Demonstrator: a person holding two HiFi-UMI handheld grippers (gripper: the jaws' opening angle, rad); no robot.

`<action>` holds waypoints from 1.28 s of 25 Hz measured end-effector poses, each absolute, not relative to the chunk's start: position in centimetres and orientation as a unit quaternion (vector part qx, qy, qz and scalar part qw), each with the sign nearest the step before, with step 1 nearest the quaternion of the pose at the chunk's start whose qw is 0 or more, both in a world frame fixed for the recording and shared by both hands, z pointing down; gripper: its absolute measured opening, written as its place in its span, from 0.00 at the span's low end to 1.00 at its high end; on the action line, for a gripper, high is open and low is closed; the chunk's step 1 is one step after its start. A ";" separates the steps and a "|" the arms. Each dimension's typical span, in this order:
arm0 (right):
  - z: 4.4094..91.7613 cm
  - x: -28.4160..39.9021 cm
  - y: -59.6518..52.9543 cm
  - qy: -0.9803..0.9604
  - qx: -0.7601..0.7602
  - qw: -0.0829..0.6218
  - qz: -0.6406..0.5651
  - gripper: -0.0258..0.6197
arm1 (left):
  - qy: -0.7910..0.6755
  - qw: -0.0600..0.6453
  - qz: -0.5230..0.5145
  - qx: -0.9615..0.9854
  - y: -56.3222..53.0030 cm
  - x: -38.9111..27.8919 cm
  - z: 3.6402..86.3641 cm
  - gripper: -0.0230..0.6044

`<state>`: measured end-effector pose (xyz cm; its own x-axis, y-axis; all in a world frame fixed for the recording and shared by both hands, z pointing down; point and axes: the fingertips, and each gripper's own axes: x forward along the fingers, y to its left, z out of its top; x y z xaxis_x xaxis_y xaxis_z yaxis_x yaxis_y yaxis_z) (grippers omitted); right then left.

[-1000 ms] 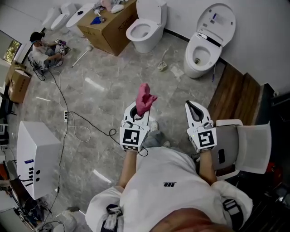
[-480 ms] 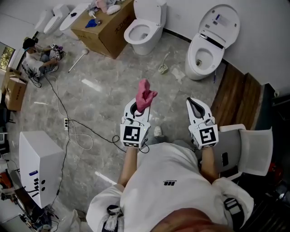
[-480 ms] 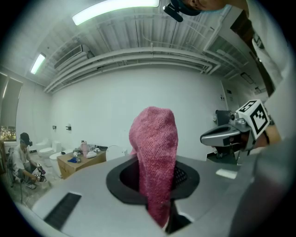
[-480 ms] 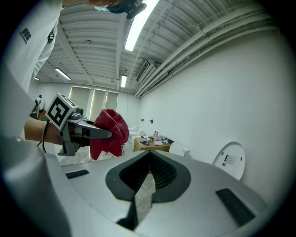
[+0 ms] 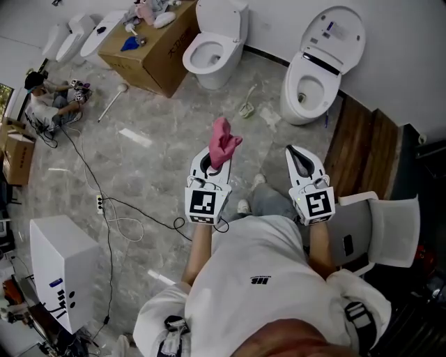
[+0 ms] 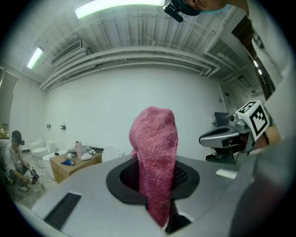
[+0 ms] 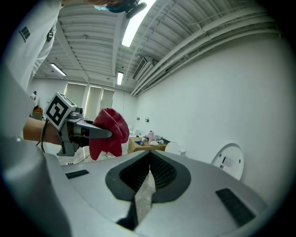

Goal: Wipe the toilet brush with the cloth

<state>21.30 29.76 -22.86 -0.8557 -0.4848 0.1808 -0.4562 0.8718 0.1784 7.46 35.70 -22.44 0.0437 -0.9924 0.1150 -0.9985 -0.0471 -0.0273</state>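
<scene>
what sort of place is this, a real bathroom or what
Probably a workshop or test room for bathroom fixtures, not a working bathroom: a toilet and a second toilet with its lid up stand by the wall, a cardboard box sits beside them, and cables trail across the floor.

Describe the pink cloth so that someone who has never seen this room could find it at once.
Start at the person in the white shirt, holding two grippers over the grey floor. The cloth sticks up from the jaws of the left gripper, pinched there; the right gripper beside it is shut and empty.
</scene>
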 end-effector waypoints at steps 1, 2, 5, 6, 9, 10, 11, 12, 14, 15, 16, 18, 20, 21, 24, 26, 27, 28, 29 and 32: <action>-22.7 21.0 29.2 -0.961 0.244 0.109 -0.066 0.04 | -0.690 0.030 0.050 0.722 35.2 7.2 -22.3 0.16; -22.6 20.7 28.6 -0.961 0.244 0.109 -0.066 0.03 | -0.690 0.032 0.050 0.722 34.6 7.0 -22.2 0.16; -22.2 19.8 26.2 -0.961 0.243 0.111 -0.066 0.04 | -0.689 0.036 0.052 0.722 32.3 6.1 -21.7 0.16; -22.0 19.4 25.3 -0.961 0.244 0.112 -0.064 0.04 | -0.688 0.038 0.052 0.722 31.4 5.8 -21.5 0.16; -21.7 18.4 22.4 -0.962 0.241 0.114 -0.056 0.04 | -0.688 0.044 0.054 0.723 28.7 4.9 -21.1 0.16; -21.7 18.0 21.4 -0.963 0.238 0.115 -0.054 0.04 | -0.687 0.046 0.055 0.723 27.6 4.5 -21.0 0.16; -21.7 17.4 20.2 -0.964 0.234 0.115 -0.053 0.04 | -0.688 0.047 0.057 0.722 26.5 4.1 -20.9 0.16; -21.7 17.0 19.0 -0.965 0.231 0.116 -0.052 0.04 | -0.689 0.049 0.058 0.721 25.2 3.7 -20.8 0.16; -21.4 16.2 16.3 -0.966 0.225 0.119 -0.047 0.04 | -0.690 0.055 0.060 0.719 22.6 3.1 -20.6 0.16; -21.3 15.9 15.0 -0.967 0.221 0.120 -0.043 0.04 | -0.691 0.058 0.061 0.718 21.3 2.9 -20.4 0.16; -21.1 15.6 13.8 -0.968 0.218 0.122 -0.038 0.04 | -0.691 0.062 0.063 0.718 20.1 2.8 -20.3 0.16; -20.9 14.9 11.3 -0.969 0.211 0.125 -0.032 0.04 | -0.691 0.068 0.066 0.717 17.7 2.4 -20.0 0.16; -20.4 14.1 9.0 -0.970 0.206 0.129 -0.028 0.04 | -0.692 0.074 0.070 0.715 15.5 1.8 -19.7 0.16; -20.1 13.8 7.8 -0.970 0.204 0.132 -0.025 0.04 | -0.692 0.078 0.071 0.714 14.4 1.5 -19.4 0.16; -18.9 12.7 4.4 -0.969 0.201 0.142 -0.018 0.04 | -0.691 0.089 0.076 0.713 11.2 0.5 -18.3 0.16; -17.8 12.1 2.2 -0.969 0.199 0.148 -0.011 0.04 | -0.689 0.096 0.079 0.714 9.0 -0.2 -17.3 0.16; -17.2 11.8 1.2 -0.968 0.197 0.152 -0.007 0.04 | -0.689 0.099 0.080 0.714 8.0 -0.5 -16.7 0.16; -16.5 11.5 0.4 -0.968 0.195 0.156 -0.003 0.04 | -0.689 0.103 0.081 0.713 7.2 -0.8 -16.1 0.16; -15.8 11.2 -0.3 -0.968 0.194 0.159 0.000 0.04 | -0.689 0.105 0.082 0.713 6.3 -1.2 -15.6 0.16; -13.7 10.3 -2.4 -0.967 0.195 0.163 0.010 0.04 | -0.688 0.116 0.087 0.711 4.2 -2.2 -13.8 0.16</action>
